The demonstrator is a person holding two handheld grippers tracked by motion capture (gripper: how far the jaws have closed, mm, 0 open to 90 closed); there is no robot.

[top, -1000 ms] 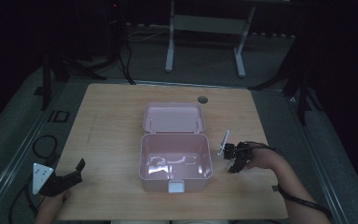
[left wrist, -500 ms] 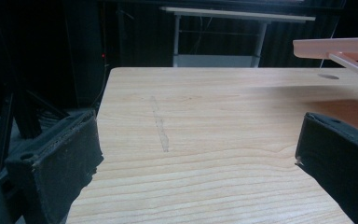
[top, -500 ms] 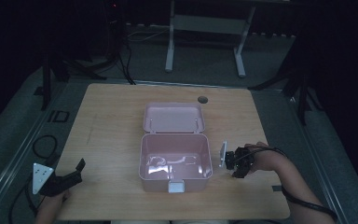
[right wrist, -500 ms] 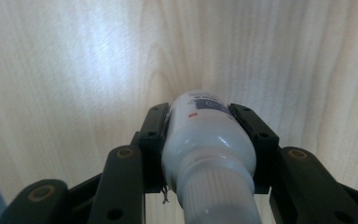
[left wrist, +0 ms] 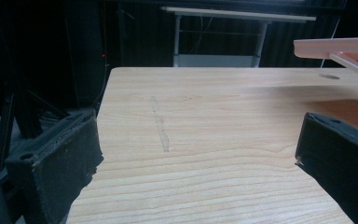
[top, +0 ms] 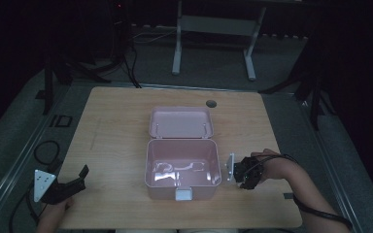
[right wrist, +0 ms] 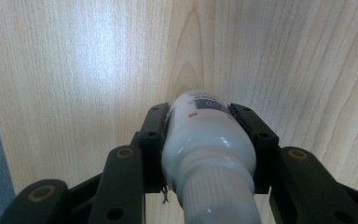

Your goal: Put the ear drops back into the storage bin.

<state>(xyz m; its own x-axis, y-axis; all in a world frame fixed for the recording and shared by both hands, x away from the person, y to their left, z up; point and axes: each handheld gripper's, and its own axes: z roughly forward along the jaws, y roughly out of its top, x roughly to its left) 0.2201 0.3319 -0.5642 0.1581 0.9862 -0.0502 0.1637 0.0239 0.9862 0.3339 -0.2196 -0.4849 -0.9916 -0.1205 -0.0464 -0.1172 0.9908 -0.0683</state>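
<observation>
At the table's near-left corner, left gripper resting low with jaws spread wide and nothing between them, bare wood grain and a faint scuff line ahead in its own view. At centre, pink box with lid thrown back. Just right of the box, right gripper clamped on a white bottle, ribbed cap toward the camera, label print too blurred to read; from above, bottle indistinguishable in the dark gripper.

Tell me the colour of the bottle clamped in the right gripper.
White, with a small dark-blue label near its far end; the bottle shows best in the right gripper view.
</observation>
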